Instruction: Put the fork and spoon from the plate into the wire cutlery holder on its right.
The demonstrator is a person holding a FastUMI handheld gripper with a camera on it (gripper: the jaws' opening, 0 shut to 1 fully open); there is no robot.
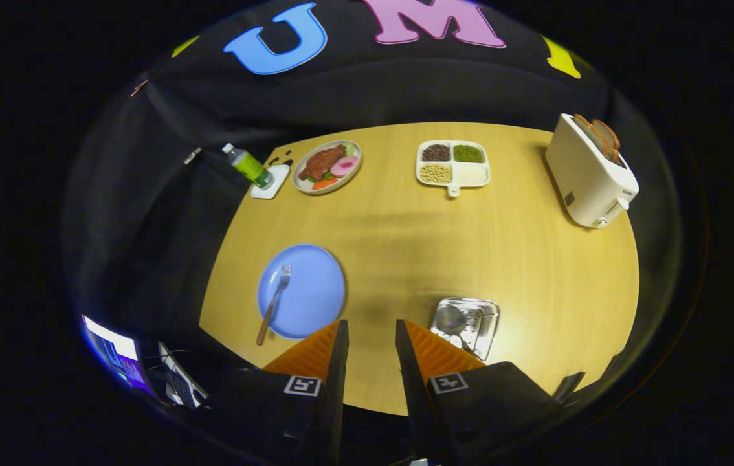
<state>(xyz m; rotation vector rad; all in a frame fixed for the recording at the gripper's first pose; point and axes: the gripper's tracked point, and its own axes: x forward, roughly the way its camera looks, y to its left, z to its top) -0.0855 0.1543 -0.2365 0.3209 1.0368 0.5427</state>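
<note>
Taking the blue plate (305, 294) as the landmark: left of it and below the table edge sits a lit screen (118, 353), well apart from the work. Far beyond the plate stand a green bottle (249, 167) on a white coaster and a food dish (327, 167).

On the plate lies the fork (274, 304), tines pointing away, its wooden handle running back over the plate's near-left rim onto the table (535, 272). No spoon shows on the plate.

Right of the plate the gripper (370, 330) hangs high over bare table, its fingers parted by a narrow gap and holding nothing. Further right sits the holder (467, 325), with what looks like a spoon bowl already inside, so the spoon seems done and the fork is the step in hand.

Far beyond the holder are a divided tray (453, 166) and a toaster (590, 171).

To do it well, I would swing left over the handle, turn the fingers across it, come down where it overhangs the rim, and close there; the thin tines on the flat plate would be harder to pinch.
</note>
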